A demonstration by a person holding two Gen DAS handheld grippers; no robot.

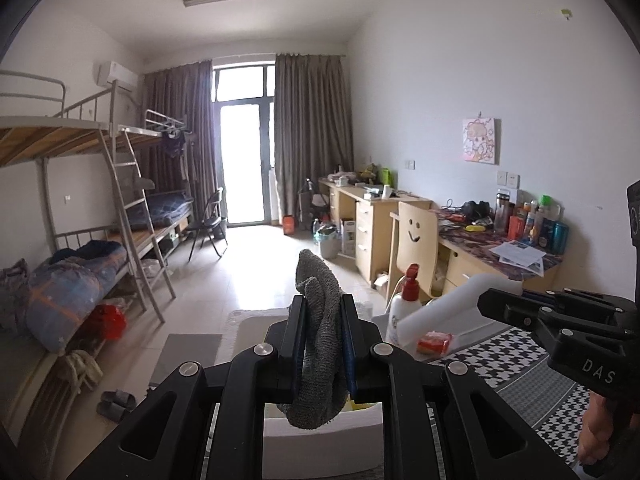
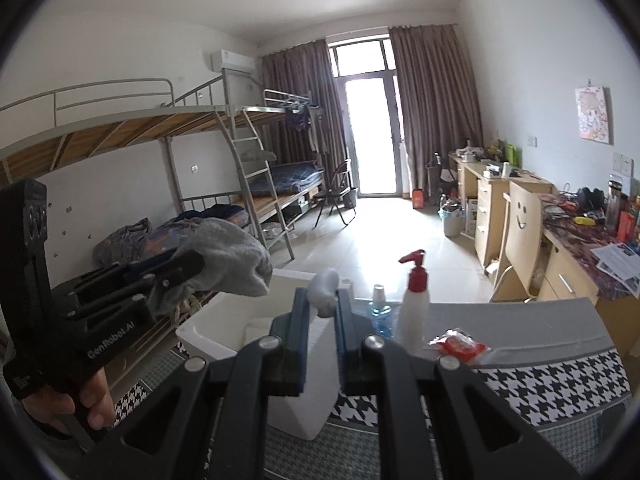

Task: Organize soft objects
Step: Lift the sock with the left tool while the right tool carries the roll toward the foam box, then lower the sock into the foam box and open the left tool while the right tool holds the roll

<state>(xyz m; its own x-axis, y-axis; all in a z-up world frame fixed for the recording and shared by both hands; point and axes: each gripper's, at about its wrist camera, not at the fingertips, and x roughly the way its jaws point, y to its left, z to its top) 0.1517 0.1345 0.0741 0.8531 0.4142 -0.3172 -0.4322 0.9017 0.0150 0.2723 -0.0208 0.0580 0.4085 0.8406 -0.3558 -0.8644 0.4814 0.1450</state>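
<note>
Left hand-held gripper (image 1: 323, 320) is pinching a grey sock (image 1: 320, 344) above the white bin (image 2: 216, 332); right hand-held gripper (image 2: 323, 304) is clamping what looks like a pale sock (image 2: 325, 286)

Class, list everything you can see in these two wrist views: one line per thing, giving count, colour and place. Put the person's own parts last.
grey sock: one, grey, clamped in the left tongs.
pale cloth: one, pale blue-white, clamped in the right tongs.
white bin: one, white, on the table's left.
pump bottle: one, white with red pump, on the table.
blue bottle: one, clear blue, left of the pump bottle.
red packet: one, red, right of the pump bottle.
bunk beds: two, grey metal, left wall.
smiley chair: one, pale wood, at the desks.
left tongs: one, black, shut.
right tongs: one, black, shut.
hand: one, gripping the left handle.
</note>
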